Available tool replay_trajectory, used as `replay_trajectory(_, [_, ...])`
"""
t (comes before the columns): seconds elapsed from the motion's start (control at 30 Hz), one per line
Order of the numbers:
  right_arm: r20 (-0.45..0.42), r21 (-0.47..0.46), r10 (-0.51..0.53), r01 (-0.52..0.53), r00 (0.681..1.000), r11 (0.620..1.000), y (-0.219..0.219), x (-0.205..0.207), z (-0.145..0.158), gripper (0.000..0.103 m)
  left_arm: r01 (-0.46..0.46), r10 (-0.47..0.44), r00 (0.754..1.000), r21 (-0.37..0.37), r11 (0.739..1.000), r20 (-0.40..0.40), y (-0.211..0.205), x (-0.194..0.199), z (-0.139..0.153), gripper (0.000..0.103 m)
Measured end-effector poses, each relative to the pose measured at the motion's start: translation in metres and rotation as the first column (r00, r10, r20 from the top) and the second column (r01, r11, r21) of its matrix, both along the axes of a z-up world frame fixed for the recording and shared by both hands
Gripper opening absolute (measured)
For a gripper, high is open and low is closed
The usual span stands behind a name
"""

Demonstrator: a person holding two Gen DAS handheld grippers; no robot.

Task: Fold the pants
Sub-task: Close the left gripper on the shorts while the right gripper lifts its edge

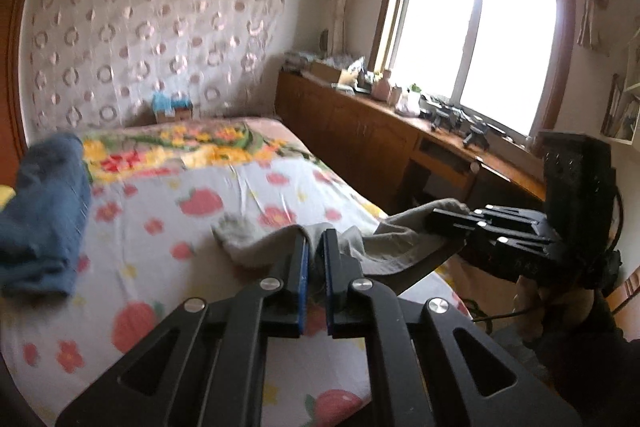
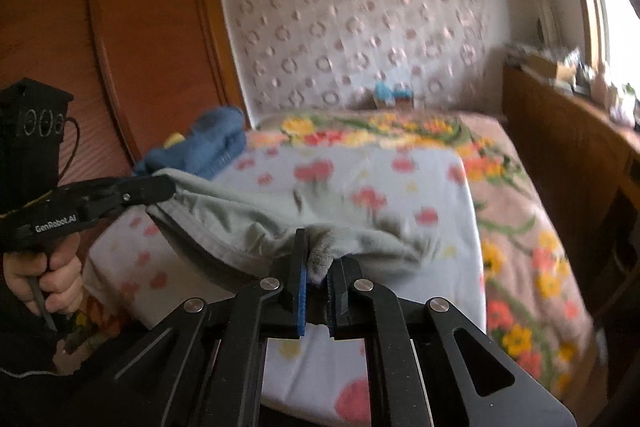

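Observation:
The grey pants (image 1: 384, 247) hang stretched between my two grippers above the near end of the bed. My left gripper (image 1: 316, 247) is shut on one edge of the pants. My right gripper (image 2: 318, 263) is shut on the other edge of the pants (image 2: 240, 223). In the left wrist view the right gripper (image 1: 444, 223) shows at the right, clamped on the cloth. In the right wrist view the left gripper (image 2: 160, 187) shows at the left, clamped on the cloth. The pants sag in folds between them, and their lower part is hidden.
The bed (image 1: 192, 187) has a white flowered sheet and a floral blanket (image 2: 520, 227). Folded blue clothes (image 1: 44, 211) lie on its left side. A wooden counter (image 1: 400, 119) with clutter runs under the window at the right. A wooden wardrobe (image 2: 140, 47) stands left.

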State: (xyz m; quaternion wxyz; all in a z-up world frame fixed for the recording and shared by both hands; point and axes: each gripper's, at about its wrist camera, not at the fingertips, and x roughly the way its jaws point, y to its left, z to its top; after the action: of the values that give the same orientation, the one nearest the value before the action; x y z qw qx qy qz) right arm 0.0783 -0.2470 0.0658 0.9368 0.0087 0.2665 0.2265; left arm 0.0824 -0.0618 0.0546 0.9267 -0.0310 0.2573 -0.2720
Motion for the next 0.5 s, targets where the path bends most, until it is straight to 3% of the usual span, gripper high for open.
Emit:
replay_trajectory(0.27, [0.148, -0.011, 0.055, -0.054, 0.987, 0.998, 0.033, 0.003, 0.072, 0.004, -0.061, 0.063, 0.992, -0.022, 0.998, 0.111, 0.031, -0.004, 0.055, 0.003])
replay_trajectory(0.5, [0.133, -0.04, 0.098, -0.093, 0.986, 0.995, 0.069, 0.043, 0.087, 0.004, -0.144, 0.142, 0.984, 0.01, 0.99, 0.109, 0.063, 0.036, 0.051, 0.003])
